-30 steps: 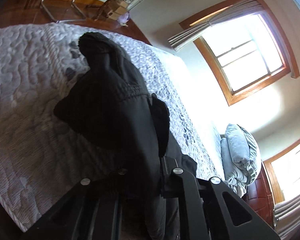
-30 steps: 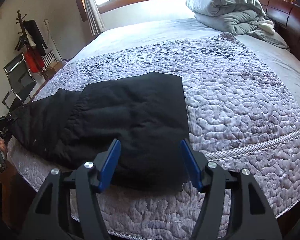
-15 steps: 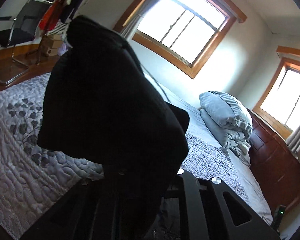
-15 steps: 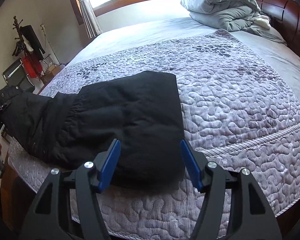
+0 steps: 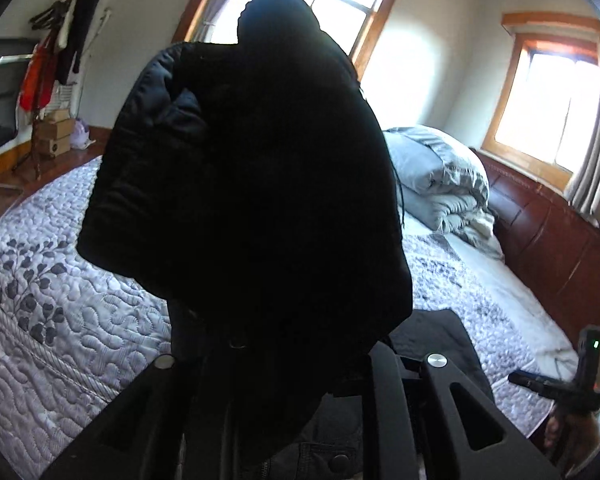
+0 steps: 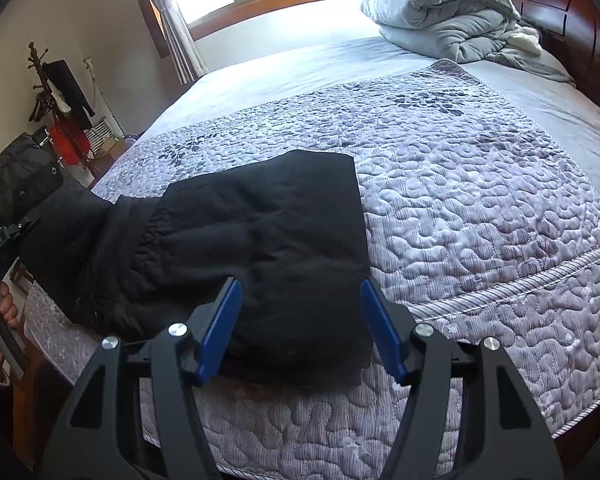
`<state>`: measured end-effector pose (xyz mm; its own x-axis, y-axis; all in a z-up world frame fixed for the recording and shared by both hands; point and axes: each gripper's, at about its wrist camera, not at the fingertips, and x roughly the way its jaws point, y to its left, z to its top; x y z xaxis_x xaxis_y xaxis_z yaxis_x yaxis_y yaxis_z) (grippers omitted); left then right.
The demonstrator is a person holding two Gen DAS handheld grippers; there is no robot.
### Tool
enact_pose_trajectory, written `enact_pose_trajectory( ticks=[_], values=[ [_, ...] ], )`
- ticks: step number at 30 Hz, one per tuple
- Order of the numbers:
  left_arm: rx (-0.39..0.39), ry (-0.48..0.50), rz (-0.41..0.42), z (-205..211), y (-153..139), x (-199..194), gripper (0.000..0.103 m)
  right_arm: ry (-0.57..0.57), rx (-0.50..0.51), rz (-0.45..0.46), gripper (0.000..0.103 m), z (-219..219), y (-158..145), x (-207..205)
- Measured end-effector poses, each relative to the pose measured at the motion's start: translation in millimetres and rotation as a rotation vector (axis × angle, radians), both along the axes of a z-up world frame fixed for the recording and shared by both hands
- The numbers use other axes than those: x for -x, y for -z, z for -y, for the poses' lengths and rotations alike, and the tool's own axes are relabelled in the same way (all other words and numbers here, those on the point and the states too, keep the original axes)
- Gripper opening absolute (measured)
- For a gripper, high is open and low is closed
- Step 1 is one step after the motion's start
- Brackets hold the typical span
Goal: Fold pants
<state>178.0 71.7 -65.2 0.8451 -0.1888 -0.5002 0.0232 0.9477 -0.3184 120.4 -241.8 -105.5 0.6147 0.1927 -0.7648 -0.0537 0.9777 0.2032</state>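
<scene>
Pants (image 5: 252,200), black, padded. Left wrist view: left gripper (image 5: 284,364) clamped on one end, bunched cloth lifted above the quilted bed (image 5: 60,320). Right wrist view: right gripper (image 6: 300,324) wide open, holding nothing, poised over the folded part lying flat near the bed's edge. Step: second fold, probably. Next: carry the lifted end across, lay it square on the flat part.

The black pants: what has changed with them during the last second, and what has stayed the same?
The left gripper, shut on one end of the pants, has lifted that end off the bed and swung it up; its camera now faces the windows instead of the quilt. The rest of the pants lies flat as before. The right gripper stays open, hovering over the near edge, holding nothing.
</scene>
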Motion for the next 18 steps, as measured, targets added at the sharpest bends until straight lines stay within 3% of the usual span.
enact_pose_trajectory(
  ticks=[13, 18],
  values=[
    [-0.298, 0.228, -0.091, 67, 39, -6, 0.025, -0.034, -0.001, -0.011, 0.064, -17, 3, -10],
    [-0.400, 0.305, -0.135, 92, 56, -12, 0.034, -0.038, -0.025, -0.014, 0.065, -21, 4, -13]
  ],
)
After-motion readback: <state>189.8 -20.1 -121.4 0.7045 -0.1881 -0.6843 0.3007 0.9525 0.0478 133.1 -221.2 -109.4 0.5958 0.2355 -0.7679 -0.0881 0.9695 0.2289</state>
